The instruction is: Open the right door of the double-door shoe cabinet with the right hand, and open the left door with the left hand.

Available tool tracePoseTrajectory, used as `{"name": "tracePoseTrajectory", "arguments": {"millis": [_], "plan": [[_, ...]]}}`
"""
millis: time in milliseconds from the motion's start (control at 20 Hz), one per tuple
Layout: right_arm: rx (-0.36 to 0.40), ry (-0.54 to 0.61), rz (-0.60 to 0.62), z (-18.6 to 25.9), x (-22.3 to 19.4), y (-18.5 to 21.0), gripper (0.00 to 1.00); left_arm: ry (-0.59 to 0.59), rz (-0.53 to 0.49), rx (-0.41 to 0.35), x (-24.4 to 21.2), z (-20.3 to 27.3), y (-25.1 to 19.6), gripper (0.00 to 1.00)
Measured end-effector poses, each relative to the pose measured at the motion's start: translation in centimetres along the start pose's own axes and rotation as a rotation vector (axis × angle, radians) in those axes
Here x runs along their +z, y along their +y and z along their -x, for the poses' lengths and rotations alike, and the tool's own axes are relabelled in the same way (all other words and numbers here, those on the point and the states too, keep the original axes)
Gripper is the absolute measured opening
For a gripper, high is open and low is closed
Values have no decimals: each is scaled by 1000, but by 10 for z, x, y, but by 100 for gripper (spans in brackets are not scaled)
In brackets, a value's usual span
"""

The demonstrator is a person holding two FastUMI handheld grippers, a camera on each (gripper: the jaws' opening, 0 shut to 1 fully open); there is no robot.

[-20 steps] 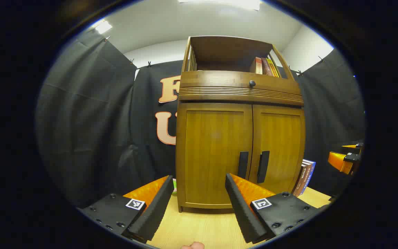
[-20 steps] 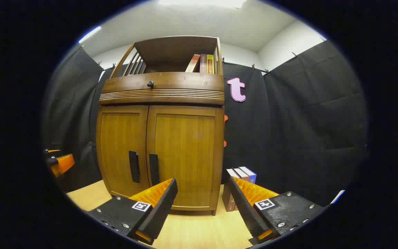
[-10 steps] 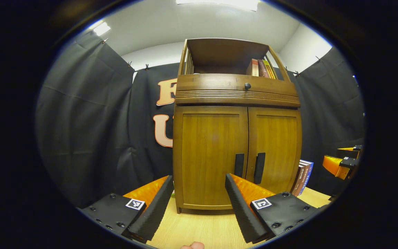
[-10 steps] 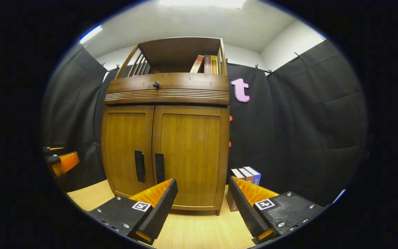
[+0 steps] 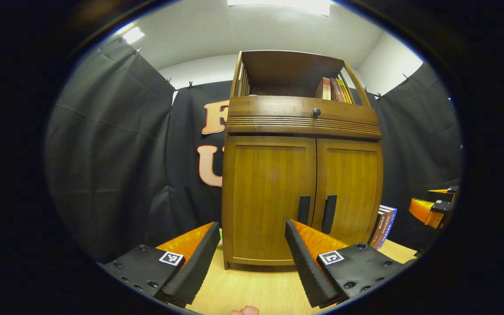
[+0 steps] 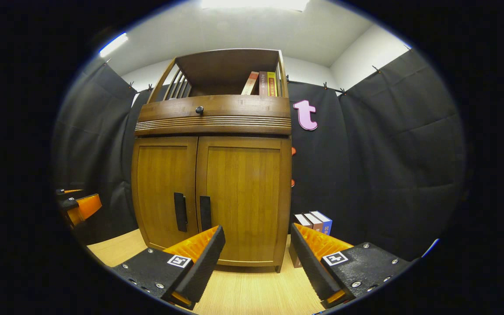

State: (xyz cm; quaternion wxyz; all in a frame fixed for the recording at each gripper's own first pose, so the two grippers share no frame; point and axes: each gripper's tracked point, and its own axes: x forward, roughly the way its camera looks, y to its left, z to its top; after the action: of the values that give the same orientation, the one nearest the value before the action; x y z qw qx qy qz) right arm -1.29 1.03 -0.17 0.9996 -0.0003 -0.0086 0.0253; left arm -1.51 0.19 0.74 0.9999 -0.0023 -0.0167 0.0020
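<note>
The wooden shoe cabinet [image 5: 302, 175] stands on a pale wood-grain table [image 5: 252, 291], both smooth panel doors closed, with two dark bar handles [image 6: 193, 213] side by side. Compared with a second ago, it sits slightly lower in both views. Its top shelf holds books [image 6: 263, 84]. The left gripper [image 5: 252, 238] and right gripper [image 6: 257, 240] are both spread wide, holding nothing

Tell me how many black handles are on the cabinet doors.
2: one handle on the left door, one handle on the right door, side by side at the centre seam of the shoe cabinet. None seems hidden.
</note>
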Motion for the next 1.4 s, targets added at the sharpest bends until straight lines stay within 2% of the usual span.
{"name": "tracePoseTrajectory", "arguments": {"millis": [500,750,1050,1150,1200,1400], "plan": [[42,-43,12,-16,12,14,93,-7,-20,9,2,-2,1,94],[145,-75,17,-68,30,55,93,5,-9,-12,-1,2,-6,97],[221,-20,-31,-146,9,103,94,25,-15,1,-8,16,-1,95],[225,12,-26,-171,-8,115,94,36,-19,12,-10,21,4,99],[221,31,-23,-180,-16,117,94,38,-25,24,-10,25,9,94],[209,61,-41,-215,-43,128,94,40,-34,76,-9,31,28,94]]}}
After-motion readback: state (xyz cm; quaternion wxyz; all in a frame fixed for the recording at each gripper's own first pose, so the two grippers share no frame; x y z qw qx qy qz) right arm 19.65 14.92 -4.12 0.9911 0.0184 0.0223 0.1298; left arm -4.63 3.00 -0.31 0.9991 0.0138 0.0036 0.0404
